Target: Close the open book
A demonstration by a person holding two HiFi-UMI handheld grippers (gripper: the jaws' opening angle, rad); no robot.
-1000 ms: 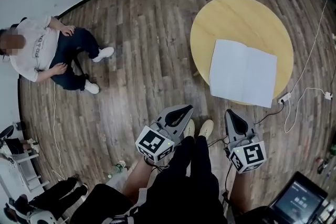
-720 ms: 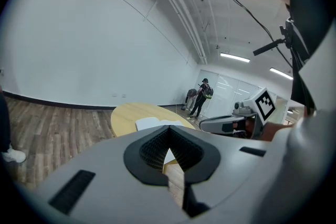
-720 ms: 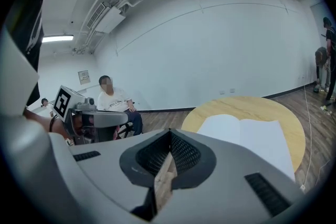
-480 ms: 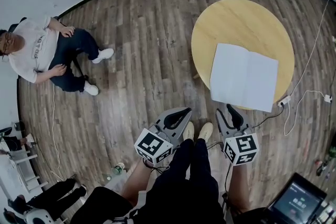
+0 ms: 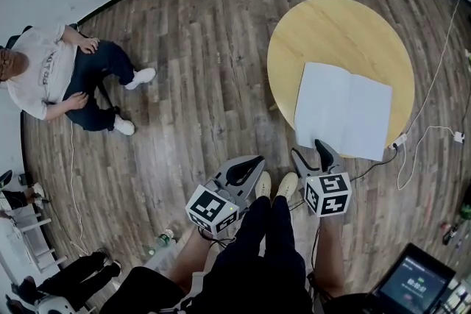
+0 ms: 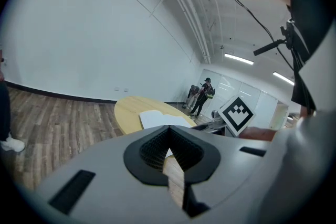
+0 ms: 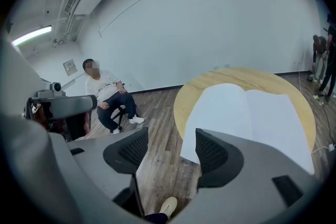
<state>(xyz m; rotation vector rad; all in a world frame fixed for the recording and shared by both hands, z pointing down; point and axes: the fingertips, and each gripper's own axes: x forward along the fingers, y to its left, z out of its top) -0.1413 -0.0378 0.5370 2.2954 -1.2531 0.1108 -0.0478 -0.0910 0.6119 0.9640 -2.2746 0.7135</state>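
Note:
An open book (image 5: 342, 110) with blank white pages lies flat on a round wooden table (image 5: 331, 26), and its near edge juts past the rim. My right gripper (image 5: 309, 149) hovers short of the book's near left corner. Its jaws have just been opening and now stand open with nothing between them. The right gripper view looks over its fingers (image 7: 131, 149) at the book (image 7: 252, 113) beyond. My left gripper (image 5: 249, 167) stays over the floor left of the table, shut on nothing. In the left gripper view the book (image 6: 163, 119) lies far ahead.
A person (image 5: 66, 73) sits on a chair at the far left. A cable with a power strip (image 5: 399, 137) trails over the floor right of the table. A screen (image 5: 412, 279) is at the bottom right, a bottle (image 5: 165, 237) by my feet. Two people (image 6: 202, 94) stand far off.
The right gripper has shifted left toward the book's near corner, and its jaws have gone from shut to open. The left gripper has hardly moved.

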